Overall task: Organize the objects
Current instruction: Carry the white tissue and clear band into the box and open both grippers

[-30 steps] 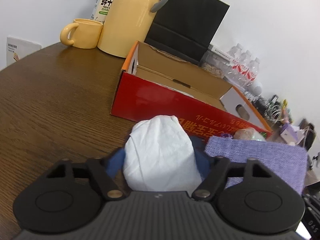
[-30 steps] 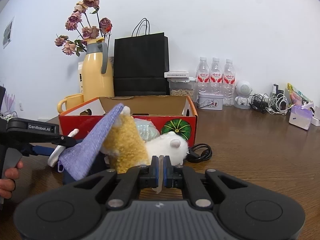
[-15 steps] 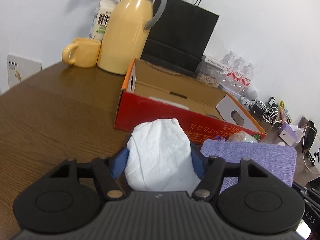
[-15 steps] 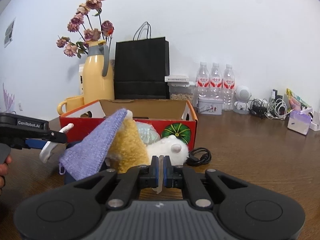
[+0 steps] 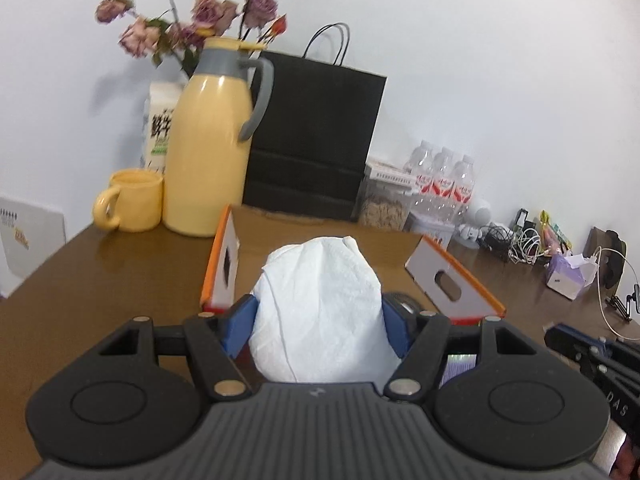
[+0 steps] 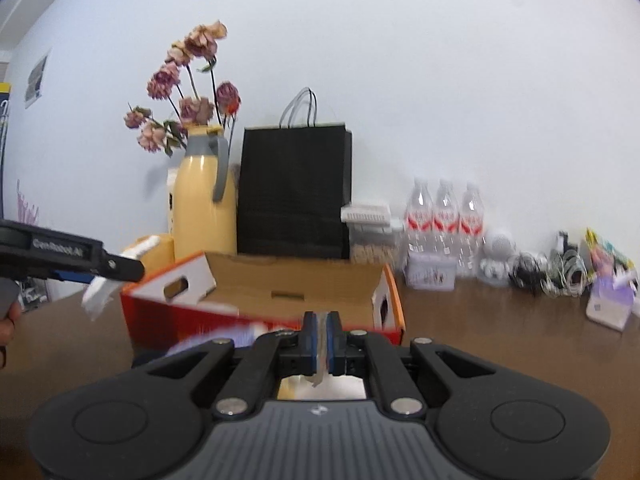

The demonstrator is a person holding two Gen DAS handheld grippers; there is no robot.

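Left gripper (image 5: 318, 322): blue pads clamped on either side of a soft white cloth-like bundle (image 5: 320, 312), held in the air in front of the open red-and-orange cardboard box (image 6: 280, 288).

Right gripper (image 6: 320, 340): jaws closed on a thin pale tag or strip (image 6: 318, 376). What hangs below it is hidden under the gripper body; a blurred purple knit edge (image 6: 218, 340) shows at near left.

The box stands mid-table on the brown wooden table (image 5: 100, 276), flaps up, with the yellow thermos jug with grey handle (image 5: 212, 148) and the black paper carrier bag (image 6: 294, 192) behind it.

Risks, as judged:
- The bundle is soft and bulges past the pads, so it may slip or unroll if the grip loosens before it clears the near wall of the box.
- The right load hangs unseen and could catch on the box rim or a raised flap.
- The two grippers are near each other and may collide over the box.

Writing: "GenRobot.AI" on the left gripper's side, seen from the right wrist. The white carton (image 5: 160, 128) behind the jug bears Chinese characters, too partly hidden to read.
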